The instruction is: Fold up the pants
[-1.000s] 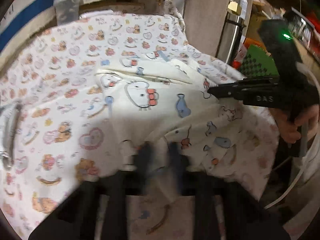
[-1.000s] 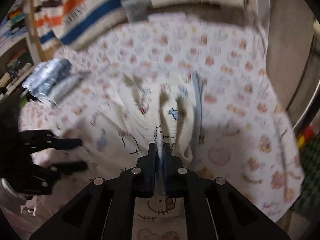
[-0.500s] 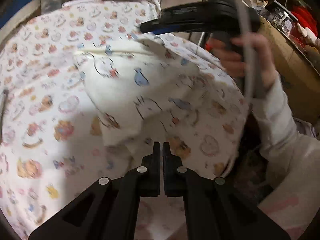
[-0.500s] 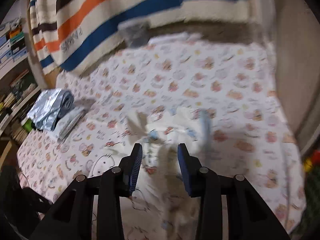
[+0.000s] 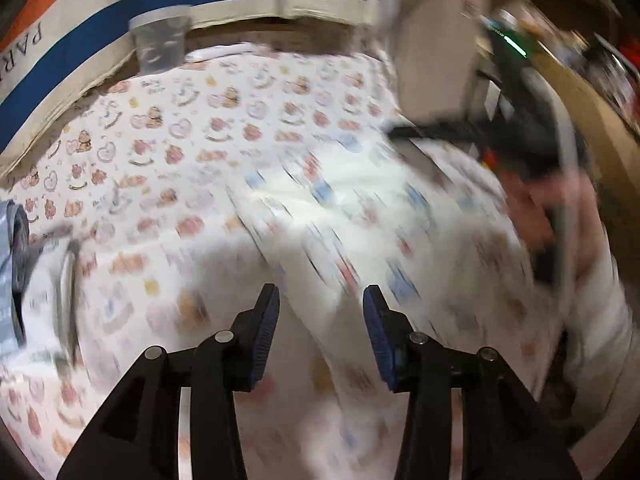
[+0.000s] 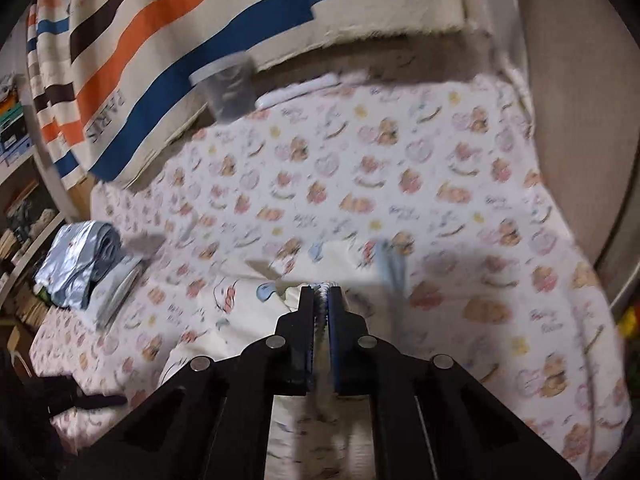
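Change since half a second ago: the left gripper (image 5: 318,320), then closed, is now spread wide; the right gripper (image 6: 321,320), then parted, is now clamped on cloth.
Left gripper: released, nothing held; blue pads (image 5: 266,328) are seen well apart above the pants (image 5: 344,216).
Right gripper: clenched on a fold of the pants (image 6: 256,312), a ridge of cream fabric being pinched between the fingertips.
Pants: cream cloth with cartoon print, lying toward the near right part of the printed sheet (image 6: 400,160); heavily blurred in the left wrist view.
Printed sheet: white with bears and hearts, covering the whole surface.
Shown only in the left wrist view: the right gripper (image 5: 404,133) from the side, over the right edge of the surface, with the person's hand (image 5: 532,208) on its handle, blurred.
Shown more clearly in the right wrist view: a folded silver-blue garment (image 6: 76,264) at the left edge of the surface.
Both views: a clear cup (image 6: 228,84) at the far edge, below a striped towel (image 6: 168,40) hanging behind.
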Tool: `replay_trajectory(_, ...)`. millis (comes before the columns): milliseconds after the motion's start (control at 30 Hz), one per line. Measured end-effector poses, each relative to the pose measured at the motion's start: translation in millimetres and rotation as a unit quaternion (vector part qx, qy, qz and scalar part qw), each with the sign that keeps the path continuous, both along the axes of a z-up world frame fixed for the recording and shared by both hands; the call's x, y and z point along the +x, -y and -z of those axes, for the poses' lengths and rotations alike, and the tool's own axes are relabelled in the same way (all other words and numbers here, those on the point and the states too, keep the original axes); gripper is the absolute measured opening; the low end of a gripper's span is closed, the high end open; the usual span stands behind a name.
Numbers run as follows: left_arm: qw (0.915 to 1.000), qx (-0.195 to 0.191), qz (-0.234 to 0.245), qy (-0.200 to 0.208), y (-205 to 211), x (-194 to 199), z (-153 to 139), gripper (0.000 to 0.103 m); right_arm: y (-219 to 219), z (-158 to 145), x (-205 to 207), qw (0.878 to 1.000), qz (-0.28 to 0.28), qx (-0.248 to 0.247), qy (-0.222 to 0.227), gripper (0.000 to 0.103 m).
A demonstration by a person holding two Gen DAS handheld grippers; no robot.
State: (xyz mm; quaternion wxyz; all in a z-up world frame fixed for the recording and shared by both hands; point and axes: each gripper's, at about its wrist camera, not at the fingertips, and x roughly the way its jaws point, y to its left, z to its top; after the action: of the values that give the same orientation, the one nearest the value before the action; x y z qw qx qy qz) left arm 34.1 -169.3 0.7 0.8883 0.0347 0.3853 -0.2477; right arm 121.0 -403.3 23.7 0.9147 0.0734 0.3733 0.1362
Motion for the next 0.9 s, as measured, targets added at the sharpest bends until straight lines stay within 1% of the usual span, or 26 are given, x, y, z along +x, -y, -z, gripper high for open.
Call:
replay_trajectory(67, 0.9996, -0.011, -0.022, -0.012, -7.6, 33.9, -9.1, 0.042, 0.5, 1.3, 5.5, 1.0, 0.012, -0.012, 0.005, 0.006)
replay_trajectory(133, 0.999, -0.014, -0.037, -0.022, -11.2, 67.3, -15.7, 0.042, 0.8, 6.0, 11.1, 1.0, 0.017, -0.021, 0.004, 0.006)
replay_trajectory(233, 0.9975, -0.011, -0.055, -0.043, -12.3, 107.2, -11.7, 0.042, 5.3, 18.9, 17.9, 1.0, 0.023, -0.014, 0.0, 0.006)
replay_trajectory(333, 0.9952, -0.008, -0.059, -0.078, -9.8, 132.0, 7.3, 0.042, 9.8, 30.9, 22.7, 0.999, 0.032, -0.017, -0.007, 0.006)
replay_trajectory(400, 0.9924, -0.014, -0.066, -0.103, -9.3, 145.3, 22.4, 0.042, 9.7, 31.7, 23.3, 0.999, 0.03, -0.024, -0.007, 0.006)
replay_trajectory(467, 0.9907, -0.014, -0.074, -0.113, -7.2, 152.8, 33.1, 0.042, 4.1, 31.5, 21.3, 0.998, 0.031, -0.052, 0.005, 0.006)
replay_trajectory(500, 0.9905, -0.016, -0.07, -0.117, -5.0, 156.0, 36.5, 0.042, 1.1, 33.0, 21.1, 0.997, 0.031, -0.065, 0.007, 0.006)
replay_trajectory(567, 0.9889, -0.027, -0.073, -0.127, -4.2, 161.7, 41.0, 0.041, -6.4, 38.0, 20.4, 0.995, 0.03, -0.094, 0.005, 0.006)
replay_trajectory(600, 0.9875, -0.038, -0.077, -0.132, -5.5, 164.4, 42.4, 0.036, -7.5, 38.9, 20.3, 0.995, 0.028, -0.1, 0.005, 0.006)
replay_trajectory(633, 0.9868, -0.049, -0.078, -0.134, -7.5, 167.4, 43.2, 0.025, -7.8, 39.0, 20.0, 0.994, 0.028, -0.103, 0.005, 0.006)
replay_trajectory(667, 0.9862, -0.058, -0.076, -0.135, -8.6, 169.9, 44.2, 0.002, -6.9, 37.3, 19.7, 0.994, 0.03, -0.104, 0.008, 0.006)
replay_trajectory(733, 0.9857, -0.069, -0.078, -0.133, -11.0, 172.3, 42.6, 0.001, -3.6, 32.0, 17.8, 0.994, 0.033, -0.101, 0.014, 0.007)
replay_trajectory(833, 0.9843, -0.095, -0.085, -0.122, -17.9, 170.2, 33.2, 0.001, -0.3, 15.9, 6.3, 0.995, 0.04, -0.083, 0.025, 0.012)
replay_trajectory(900, 0.9862, -0.093, -0.086, -0.107, -18.6, 169.5, 23.2, 0.001, -6.8, 0.4, -10.0, 0.997, 0.02, -0.068, 0.035, 0.012)
